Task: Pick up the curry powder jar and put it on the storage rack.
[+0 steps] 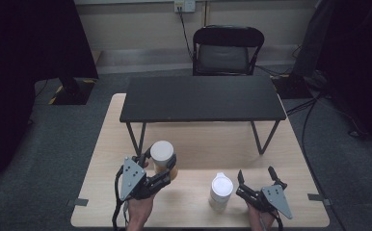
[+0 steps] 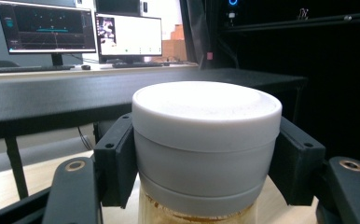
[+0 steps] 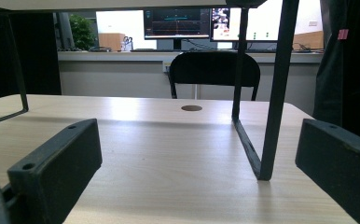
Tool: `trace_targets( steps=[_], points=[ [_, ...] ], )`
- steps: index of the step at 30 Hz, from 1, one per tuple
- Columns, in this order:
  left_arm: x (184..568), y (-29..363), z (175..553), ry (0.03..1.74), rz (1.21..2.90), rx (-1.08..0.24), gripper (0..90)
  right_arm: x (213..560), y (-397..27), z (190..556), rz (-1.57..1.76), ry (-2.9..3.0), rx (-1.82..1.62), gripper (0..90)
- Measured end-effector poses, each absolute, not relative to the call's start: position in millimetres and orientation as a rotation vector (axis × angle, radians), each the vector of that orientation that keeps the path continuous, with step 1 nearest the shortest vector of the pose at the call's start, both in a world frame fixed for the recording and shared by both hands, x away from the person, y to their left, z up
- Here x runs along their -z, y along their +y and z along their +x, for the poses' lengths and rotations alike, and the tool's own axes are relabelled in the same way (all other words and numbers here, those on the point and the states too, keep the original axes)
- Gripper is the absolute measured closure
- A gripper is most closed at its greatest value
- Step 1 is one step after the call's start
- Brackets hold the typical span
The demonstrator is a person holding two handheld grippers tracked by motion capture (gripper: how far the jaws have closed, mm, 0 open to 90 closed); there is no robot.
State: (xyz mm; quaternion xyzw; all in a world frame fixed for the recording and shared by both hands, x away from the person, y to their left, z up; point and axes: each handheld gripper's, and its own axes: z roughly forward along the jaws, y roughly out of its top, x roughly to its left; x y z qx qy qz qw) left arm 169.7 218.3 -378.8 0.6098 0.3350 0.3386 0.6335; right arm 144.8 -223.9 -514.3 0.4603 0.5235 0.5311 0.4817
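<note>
White-lidded jar point(image 1: 163, 156) is clamped at its lid by the left gripper point(image 1: 161, 166); the right gripper point(image 1: 256, 180) is held wide, nothing between, beside a white bottle point(image 1: 221, 191).

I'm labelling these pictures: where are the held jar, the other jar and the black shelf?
Held jar point(image 2: 206, 135): left gripper view, side of its white lid.
Other jar point(image 1: 221, 185): high view, top of its white lid.
Black shelf point(image 1: 201, 97): high view, middle of its top.
</note>
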Motion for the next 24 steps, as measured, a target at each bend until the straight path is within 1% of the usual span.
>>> trace_targets(
  steps=[7,19,24],
  points=[
    [355,212,183,0.743,1.375,-0.821,34.2,514,-225,145,1.12,1.279,-1.298,0.0],
    [317,204,196,0.786,1.357,-0.831,34.2,514,-225,145,1.12,1.279,-1.298,0.0],
    [303,196,199,0.806,1.341,-0.858,34.2,514,-225,145,1.119,1.279,-1.298,0.0]
  ],
)
